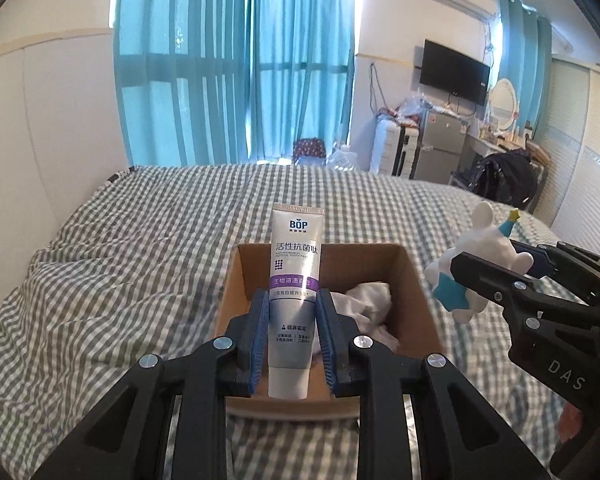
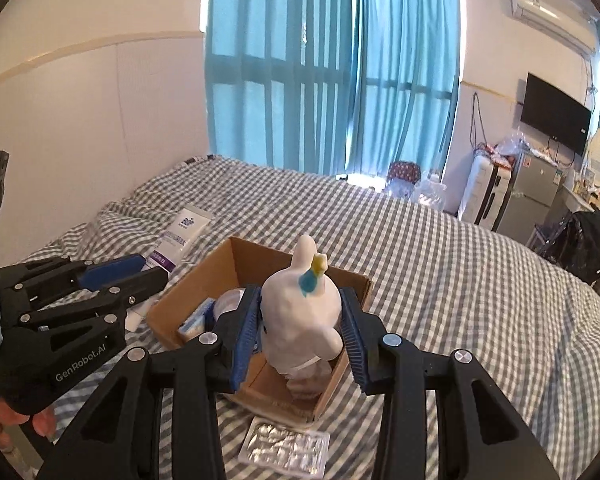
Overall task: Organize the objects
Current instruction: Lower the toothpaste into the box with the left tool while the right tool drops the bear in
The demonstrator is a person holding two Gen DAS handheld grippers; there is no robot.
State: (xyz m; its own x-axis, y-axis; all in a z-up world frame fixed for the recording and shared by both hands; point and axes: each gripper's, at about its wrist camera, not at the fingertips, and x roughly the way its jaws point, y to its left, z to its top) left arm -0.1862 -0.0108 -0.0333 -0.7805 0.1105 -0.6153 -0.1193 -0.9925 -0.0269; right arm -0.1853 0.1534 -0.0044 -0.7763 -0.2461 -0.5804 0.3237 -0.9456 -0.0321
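My left gripper [image 1: 293,332] is shut on a white and grey toothpaste tube [image 1: 295,300] and holds it upright over the near edge of an open cardboard box [image 1: 414,280]. My right gripper [image 2: 300,332] is shut on a white toy figure [image 2: 300,312] with blue and yellow trim, above the same box [image 2: 228,256]. In the left wrist view the figure [image 1: 476,276] and the right gripper [image 1: 500,276] are to the box's right. In the right wrist view the left gripper [image 2: 140,272] holds the tube [image 2: 180,236] left of the box.
The box sits on a bed with a grey checked cover [image 1: 120,260]. Inside it lie crumpled white cloth [image 1: 370,304] and small packages [image 2: 198,320]. A foil blister pack [image 2: 284,446] lies on the bed in front of the box. Curtains, suitcase and fridge stand beyond the bed.
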